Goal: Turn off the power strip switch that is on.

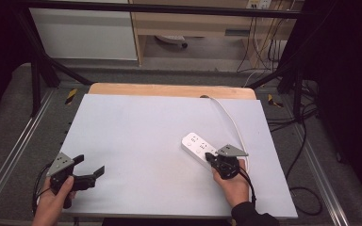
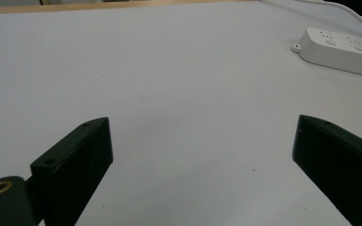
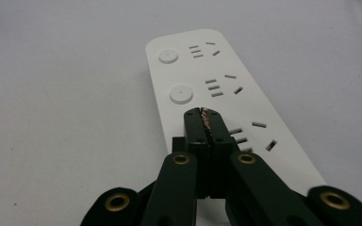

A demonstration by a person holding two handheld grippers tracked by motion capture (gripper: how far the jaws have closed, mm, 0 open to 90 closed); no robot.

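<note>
A white power strip lies flat on the grey table sheet, right of the sheet's middle, its long axis running diagonally away from the person's right hand. A white cord leaves the strip's near end, curves past its right side and runs to the sheet's far edge.

Right gripper: held over the near end of the strip, forearm entering from the bottom edge, wrist straight, tool pointing along the strip toward its far end. In the right gripper view the right gripper has its jaws pressed together with nothing between them, the tips poised over the strip's third round button, just short of the second button; whether the tips touch the casing is hard to tell from this angle.

Left gripper: well to the left of the strip, near the sheet's front left corner, gripped from beneath by the left hand and aimed across the sheet toward the strip. Its jaws stand wide apart and empty; in the left gripper view the strip appears beyond the left gripper, at upper right.
</note>
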